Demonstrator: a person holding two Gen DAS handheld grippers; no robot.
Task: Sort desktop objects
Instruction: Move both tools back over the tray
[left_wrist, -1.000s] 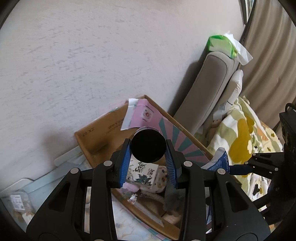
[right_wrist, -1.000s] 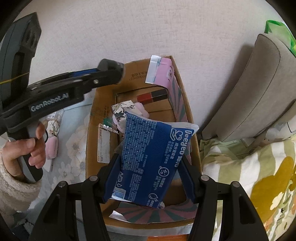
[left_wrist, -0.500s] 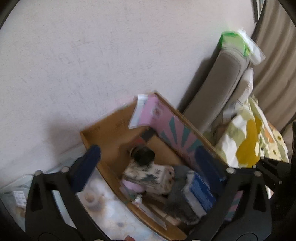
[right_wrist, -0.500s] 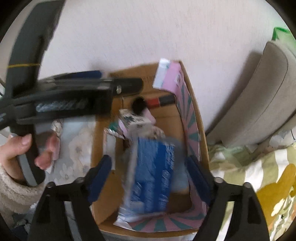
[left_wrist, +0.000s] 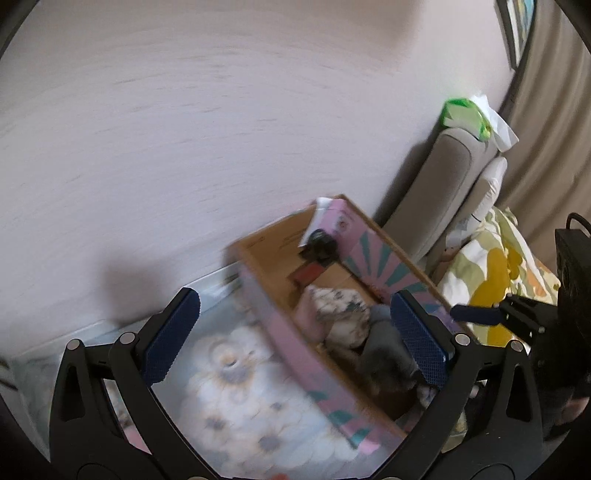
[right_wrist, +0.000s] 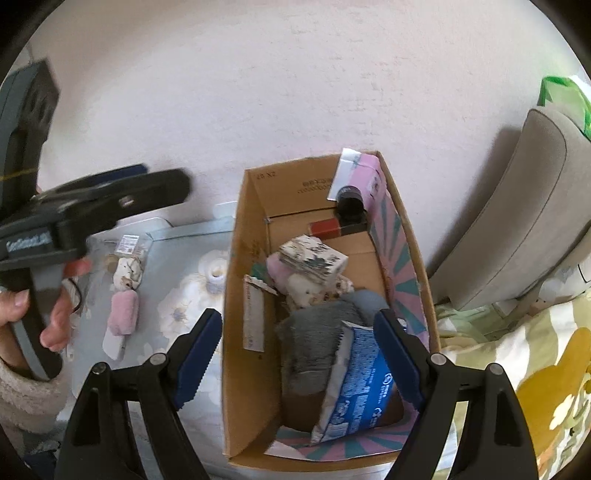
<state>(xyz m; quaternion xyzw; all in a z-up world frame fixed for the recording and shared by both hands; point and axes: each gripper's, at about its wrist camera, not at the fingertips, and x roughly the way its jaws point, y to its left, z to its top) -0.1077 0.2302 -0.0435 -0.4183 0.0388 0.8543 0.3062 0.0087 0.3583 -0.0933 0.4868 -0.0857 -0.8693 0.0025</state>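
Grippers (left_wrist: 295, 332) (right_wrist: 295, 354) spread above cardboard box (right_wrist: 251, 206)

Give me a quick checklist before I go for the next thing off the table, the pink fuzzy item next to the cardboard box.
1. Left gripper empty, jaws wide apart: ok.
2. Right gripper empty, jaws open: ok.
3. Blue packet inside the cardboard box, clear of the pads: ok.
4. Black cylinder resting in the box's far corner: ok.
5. Pink fuzzy item lying uncovered on the floral tablecloth, outside the box: ok.
6. Whether the small packaged item beside it touches it: cannot tell.
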